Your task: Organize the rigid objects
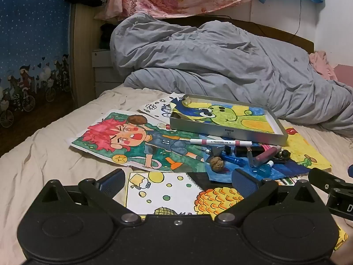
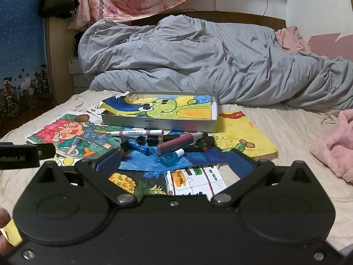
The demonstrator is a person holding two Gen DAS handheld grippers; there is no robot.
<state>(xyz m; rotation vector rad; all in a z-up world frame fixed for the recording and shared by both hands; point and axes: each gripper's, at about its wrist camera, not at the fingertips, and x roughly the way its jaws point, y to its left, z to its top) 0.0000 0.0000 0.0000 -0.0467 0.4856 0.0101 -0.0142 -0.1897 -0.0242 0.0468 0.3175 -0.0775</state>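
Here, both grippers, left gripper (image 1: 177, 180) and right gripper (image 2: 175, 162), hover spread wide, empty; at 12 o'clock the light, slick marker (image 2: 136, 132) suits a mid-barrel pinch.

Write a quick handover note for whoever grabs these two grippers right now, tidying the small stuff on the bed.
Left gripper: open, empty, above the drawings.
Right gripper: open, empty, just short of the pile.
White marker, blue pen, maroon tube, small blue bottle and walnut lie loose in front of the silver tin.
Done: nothing is in the tin except a frog drawing.
Left: move every loose item.
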